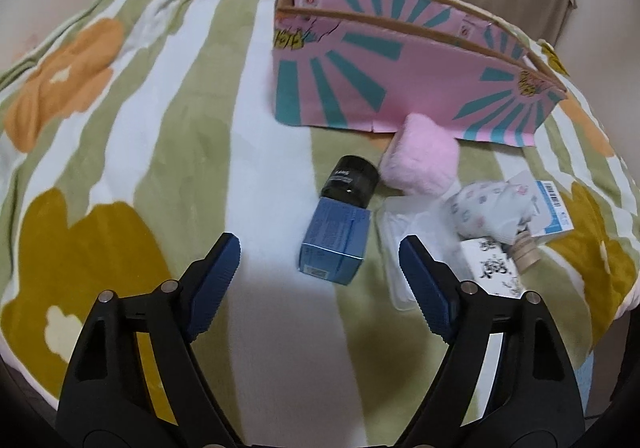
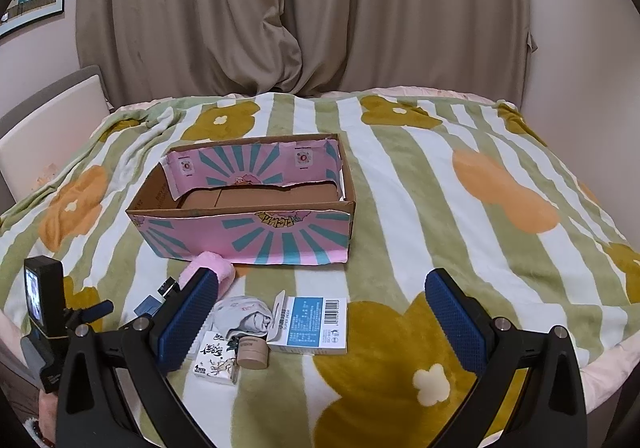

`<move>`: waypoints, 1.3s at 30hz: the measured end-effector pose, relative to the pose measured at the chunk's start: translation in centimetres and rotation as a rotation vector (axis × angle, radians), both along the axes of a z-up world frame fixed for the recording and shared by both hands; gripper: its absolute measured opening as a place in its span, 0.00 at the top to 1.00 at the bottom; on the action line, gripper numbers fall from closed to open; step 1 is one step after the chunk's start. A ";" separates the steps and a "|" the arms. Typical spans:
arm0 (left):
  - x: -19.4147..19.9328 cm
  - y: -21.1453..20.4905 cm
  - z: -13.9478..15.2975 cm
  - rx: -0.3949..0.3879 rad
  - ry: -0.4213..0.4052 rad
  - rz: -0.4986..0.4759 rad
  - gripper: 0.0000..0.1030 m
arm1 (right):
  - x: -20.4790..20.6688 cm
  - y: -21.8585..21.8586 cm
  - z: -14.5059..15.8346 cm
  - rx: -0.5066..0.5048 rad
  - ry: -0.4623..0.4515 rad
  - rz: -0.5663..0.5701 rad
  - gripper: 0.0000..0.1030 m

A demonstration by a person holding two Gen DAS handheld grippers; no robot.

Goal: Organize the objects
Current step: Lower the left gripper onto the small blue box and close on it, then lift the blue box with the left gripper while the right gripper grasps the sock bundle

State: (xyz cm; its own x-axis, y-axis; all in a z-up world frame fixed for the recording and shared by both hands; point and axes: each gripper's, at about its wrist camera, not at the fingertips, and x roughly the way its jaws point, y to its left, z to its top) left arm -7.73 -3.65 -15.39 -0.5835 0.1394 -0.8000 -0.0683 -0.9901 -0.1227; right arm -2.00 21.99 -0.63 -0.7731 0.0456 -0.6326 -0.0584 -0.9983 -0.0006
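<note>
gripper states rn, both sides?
Left gripper: open, holding nothing, above the blue box.
Right gripper: open, holding nothing, above the blanket.

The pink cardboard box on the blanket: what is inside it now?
In the right wrist view the pink cardboard box shows only its bare brown floor; no object is seen inside. Its near wall hides the front strip of that floor. The left wrist view sees only the outside and rim.
</note>
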 end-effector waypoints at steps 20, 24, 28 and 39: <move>-1.9 0.1 -2.8 0.066 -0.059 -0.054 0.66 | -0.2 0.9 0.3 0.025 -0.007 -0.054 0.00; -1.5 -0.2 -2.4 0.087 -0.038 -0.044 0.66 | -0.3 1.0 0.3 0.019 -0.010 -0.062 0.00; -1.1 -0.2 -1.3 0.087 -0.011 -0.040 0.67 | -0.2 1.0 0.2 0.019 -0.014 -0.056 0.00; 0.6 -0.1 3.5 0.096 0.103 -0.057 0.67 | -0.1 0.8 0.2 0.007 -0.015 -0.048 0.00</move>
